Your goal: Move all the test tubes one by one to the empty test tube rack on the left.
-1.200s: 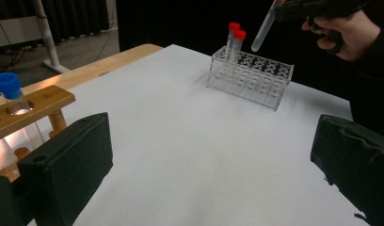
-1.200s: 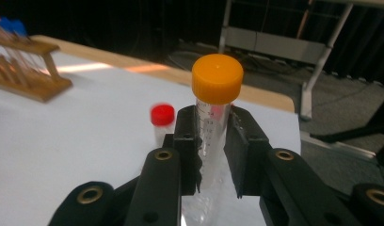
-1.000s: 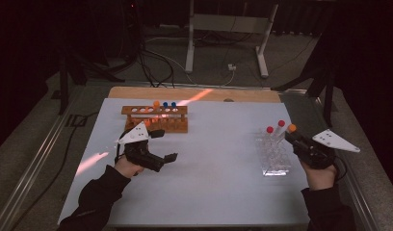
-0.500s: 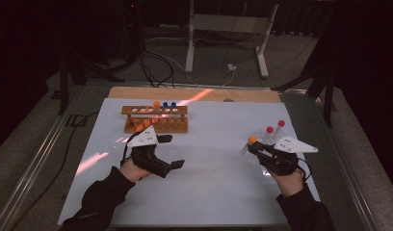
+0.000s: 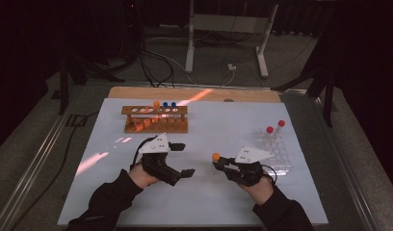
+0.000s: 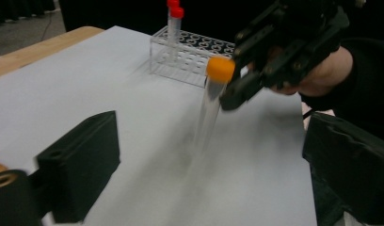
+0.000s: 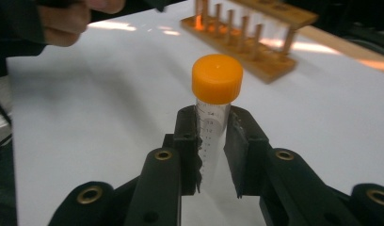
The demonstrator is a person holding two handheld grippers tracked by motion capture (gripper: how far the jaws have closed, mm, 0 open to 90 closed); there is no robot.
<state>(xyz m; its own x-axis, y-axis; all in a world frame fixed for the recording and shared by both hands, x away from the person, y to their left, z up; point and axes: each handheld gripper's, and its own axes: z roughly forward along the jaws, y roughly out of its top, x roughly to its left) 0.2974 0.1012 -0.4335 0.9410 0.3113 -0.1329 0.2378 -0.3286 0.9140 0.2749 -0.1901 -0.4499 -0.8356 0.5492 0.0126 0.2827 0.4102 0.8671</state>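
My right gripper (image 5: 222, 163) has its jaws clamped on an orange-capped tube (image 7: 213, 123), pinching the clear wall just under the cap, with the tube upright and carried above the counter (image 5: 214, 202) between the clear rack (image 5: 280, 159) and my left gripper (image 5: 181, 158). In the left gripper view the tube (image 6: 210, 104) hangs down from the right gripper (image 6: 256, 70), its lower end free and blurred.

I judge it light and stiff — thin clear plastic, smooth enough to slip or swing if the pinch is loose. The cap is the widest, grippiest part, but taking it there could twist it off; the wall below my right jaws is the better place for a second hold.

My left jaws have just been closing a little, yet they stand wide apart with nothing between them, pointed toward the tube. Two red-capped tubes (image 5: 275, 129) stand in the clear rack; the wooden rack (image 5: 155, 120) farther back holds an orange-capped and two blue-capped ones.
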